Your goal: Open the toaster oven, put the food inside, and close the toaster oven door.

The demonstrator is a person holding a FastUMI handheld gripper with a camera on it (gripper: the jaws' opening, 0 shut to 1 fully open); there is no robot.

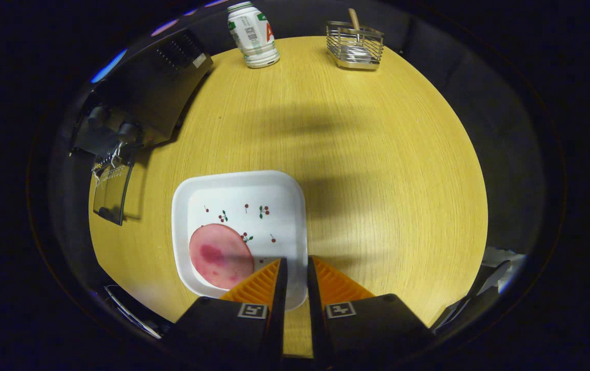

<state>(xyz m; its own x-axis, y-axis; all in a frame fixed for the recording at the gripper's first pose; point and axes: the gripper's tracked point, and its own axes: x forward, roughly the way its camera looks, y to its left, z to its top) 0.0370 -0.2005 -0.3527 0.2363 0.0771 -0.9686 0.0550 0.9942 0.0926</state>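
A white square plate [238, 206] with small cherry prints lies on the round wooden table [377, 170]. A round pink slice of meat [221, 256] rests on the plate's near left corner. The black toaster oven [145, 98] stands at the table's left edge, its glass door [112, 190] swung down and open. My gripper [295, 260] hovers over the plate's near right corner. Its fingers are drawn together with only a narrow slit between them, and nothing is held. The meat lies just left of the left finger [261, 281].
A white plastic bottle [252, 35] stands at the table's far edge. To its right sits a wire basket [355, 45] with a wooden-handled utensil in it. Bare tabletop stretches right of the plate and beyond it.
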